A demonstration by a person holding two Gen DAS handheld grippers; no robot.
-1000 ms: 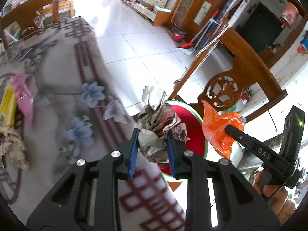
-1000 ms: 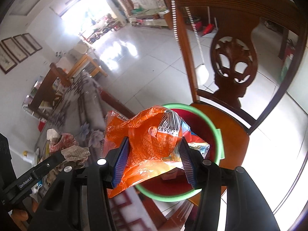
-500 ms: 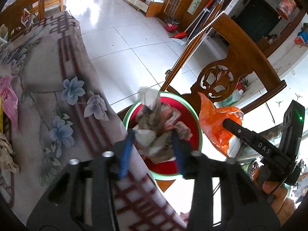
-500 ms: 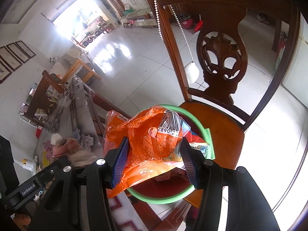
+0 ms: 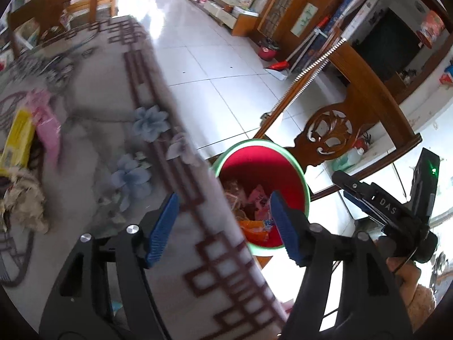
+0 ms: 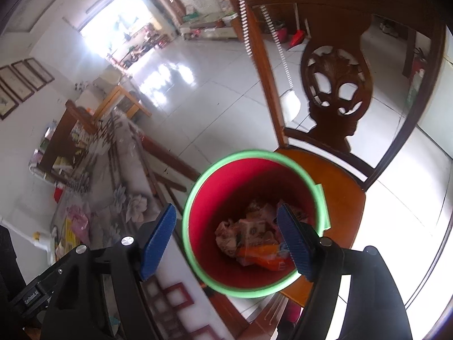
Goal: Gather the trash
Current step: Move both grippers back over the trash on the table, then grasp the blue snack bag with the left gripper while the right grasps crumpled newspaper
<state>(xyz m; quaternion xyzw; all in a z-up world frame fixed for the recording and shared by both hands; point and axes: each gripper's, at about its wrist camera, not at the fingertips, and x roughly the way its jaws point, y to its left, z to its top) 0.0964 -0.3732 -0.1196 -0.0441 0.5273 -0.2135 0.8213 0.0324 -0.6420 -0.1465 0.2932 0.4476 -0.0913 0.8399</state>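
Between my right gripper's (image 6: 226, 236) opening jaws I hold nothing; below them the red bucket (image 6: 320, 195) sits on the wooden chair (image 6: 337, 175), wrappers (image 6: 254, 240) in its bottom. My left gripper (image 5: 223, 226), also opening and empty, hangs over the table (image 5: 93, 130) edge, the bucket just right, more trash (image 5: 22, 198) far left.

glossy plastic bin (image 6: 195, 195), polished wooden chair (image 6: 337, 175), shiny tiled floor (image 6: 220, 96).

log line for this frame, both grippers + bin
left gripper: opening, empty | right gripper: opening, empty, above bin | red bin: on chair seat, orange wrapper and crumpled paper inside
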